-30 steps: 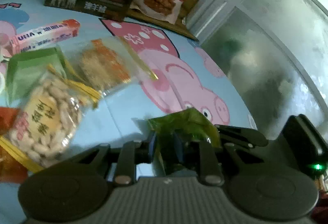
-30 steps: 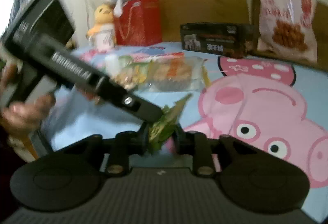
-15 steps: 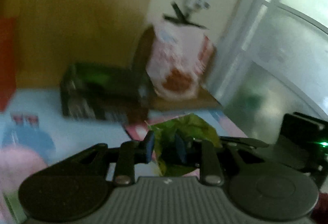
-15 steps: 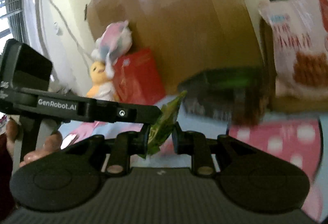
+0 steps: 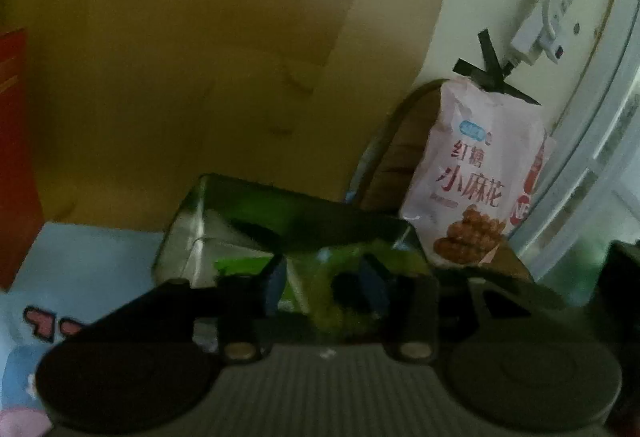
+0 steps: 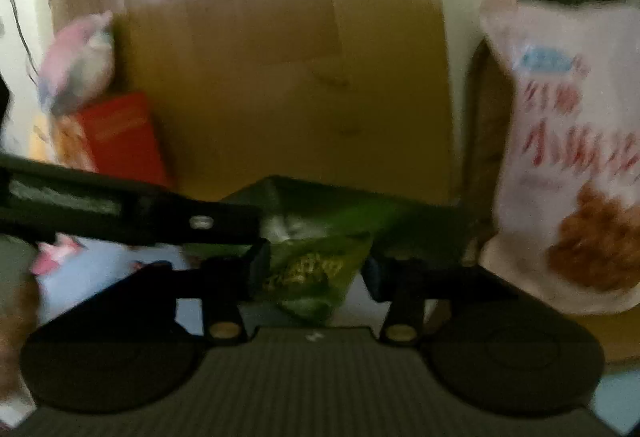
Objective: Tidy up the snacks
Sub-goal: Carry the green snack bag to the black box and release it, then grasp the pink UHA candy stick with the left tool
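Both tongs [image 5: 324,287] [image 6: 316,273] parted, just opening

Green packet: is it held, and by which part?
It cannot be told: green packet sits between the just-opening jaws of left hand-held gripper and right hand-held gripper.

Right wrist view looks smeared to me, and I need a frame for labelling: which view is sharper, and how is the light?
Left wrist view: dim but steadier, pink snack bag print readable. Right wrist view: brighter, motion-blurred; green packet and pink snack bag lettering smeared.

Pale wall [image 5: 448,17], brown cardboard sheet [image 6: 280,57], frosted window [image 5: 608,177]
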Demonstrator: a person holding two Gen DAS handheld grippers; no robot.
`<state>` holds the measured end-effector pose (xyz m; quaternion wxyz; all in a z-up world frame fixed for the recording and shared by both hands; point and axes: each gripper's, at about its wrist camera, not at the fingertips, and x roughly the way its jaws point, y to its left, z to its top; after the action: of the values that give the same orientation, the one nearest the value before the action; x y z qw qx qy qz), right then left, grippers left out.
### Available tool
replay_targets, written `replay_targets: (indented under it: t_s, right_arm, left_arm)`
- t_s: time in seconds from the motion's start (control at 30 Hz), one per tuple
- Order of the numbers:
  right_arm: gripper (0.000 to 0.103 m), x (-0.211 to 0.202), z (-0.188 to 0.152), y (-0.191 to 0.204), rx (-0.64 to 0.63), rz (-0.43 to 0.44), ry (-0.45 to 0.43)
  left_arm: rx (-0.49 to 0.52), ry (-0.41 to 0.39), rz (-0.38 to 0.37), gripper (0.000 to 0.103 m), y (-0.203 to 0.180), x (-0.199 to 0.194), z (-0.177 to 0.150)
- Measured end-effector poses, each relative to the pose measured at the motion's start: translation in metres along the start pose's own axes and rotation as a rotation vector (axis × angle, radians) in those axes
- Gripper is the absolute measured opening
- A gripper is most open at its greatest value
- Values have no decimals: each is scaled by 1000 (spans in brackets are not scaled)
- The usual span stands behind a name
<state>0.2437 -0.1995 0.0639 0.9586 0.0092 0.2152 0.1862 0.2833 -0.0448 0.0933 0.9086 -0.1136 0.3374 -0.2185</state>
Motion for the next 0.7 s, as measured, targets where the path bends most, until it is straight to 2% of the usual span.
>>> replay_targets:
  t_s: [0.1,0.2,0.33,0.4,0.53,0.63,0.7]
  right_arm:
    - [53,-23,0,-5,9,-34,-55]
    - [53,-60,-6,-5,38,28,-113]
    - [53,-89,-25,15,-8,62,-111]
    - [53,-96,-34,21,-11,87,-81]
    - [53,-85,-46,40,11,234,55]
    - [53,-61,-51,55,15,241,174]
    - [53,-47,-52,57,54,229,214]
  left_arm:
    - [-32,-2,-13,42,19,-25,-12]
    - [-66,8,-12,42,39,-59,-34]
    - [-146,16,2,42,69,-103,-72]
    - [-186,27,2,42,82,-121,-91]
    - [-211,95,-15,42,89,-133,-117]
    - [-213,144,-48,42,81,-127,-124]
    - [-211,168,-47,42,74,-121,-125]
